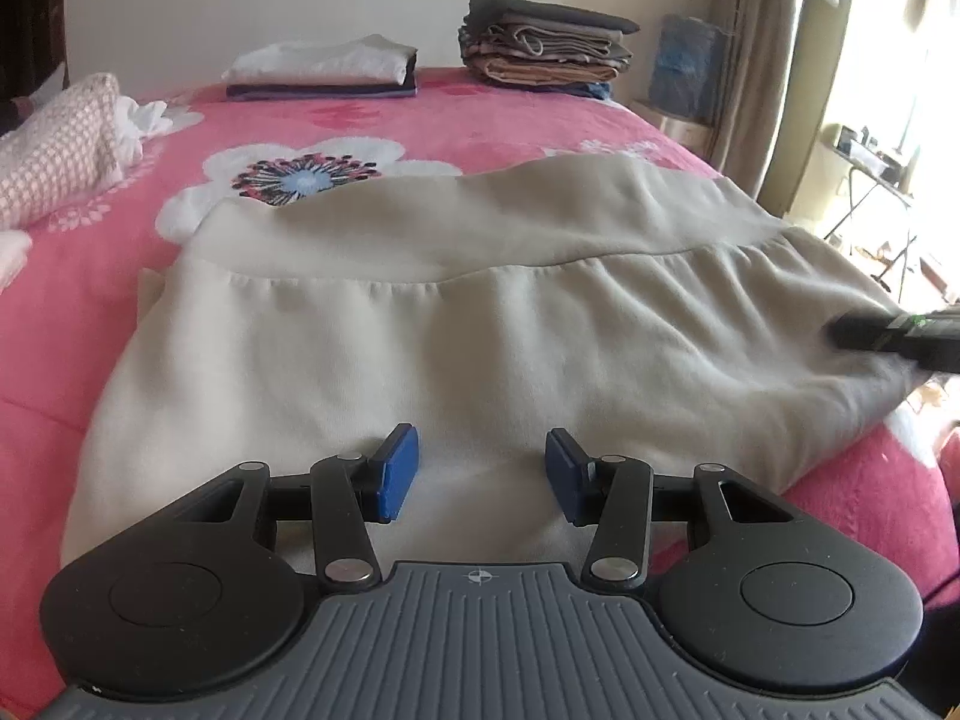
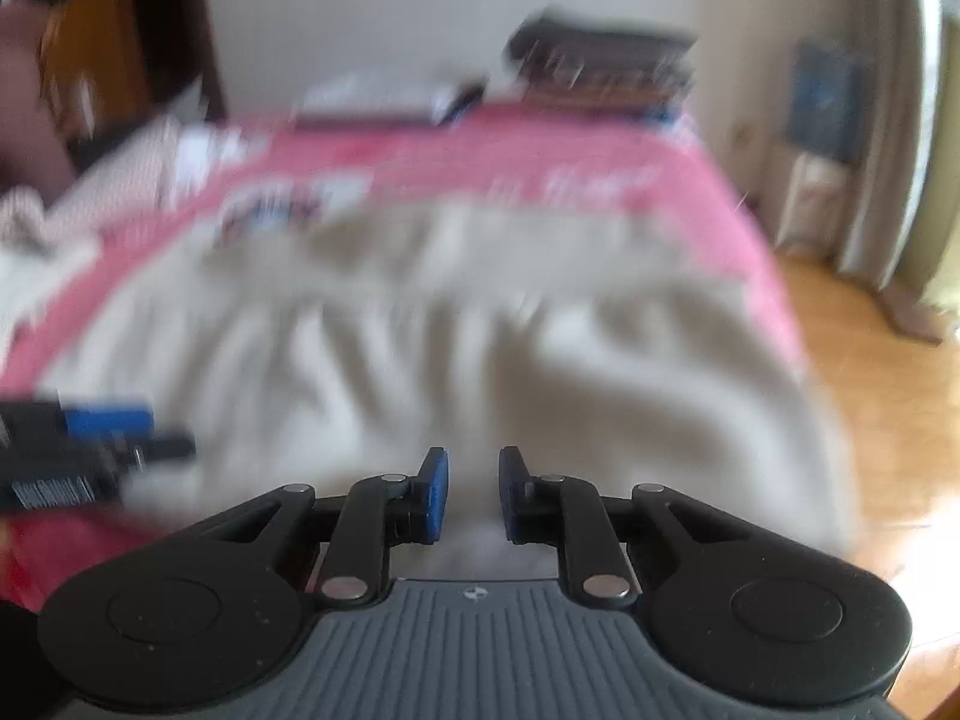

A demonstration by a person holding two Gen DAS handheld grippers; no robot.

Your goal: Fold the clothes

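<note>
Pink flowered bed [image 1: 420,120], beige garment [image 1: 420,330] lying crosswise just ahead of left gripper [image 1: 480,474] and right gripper [image 2: 474,495]; both released, seemingly empty.

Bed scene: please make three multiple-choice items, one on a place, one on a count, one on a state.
1. Where does the beige garment lie?
A. on the pink blanket
B. on the floor
C. on a chair

2. How many folded stacks stand at the far edge of the bed?
A. one
B. two
C. four

3. How is the left gripper?
A. shut on cloth
B. open, empty
C. not in view

Answers:
1 A, pink shows all around it.
2 B, a white-topped stack and a brown stack.
3 B, its blue pads stand apart with nothing between.
</note>
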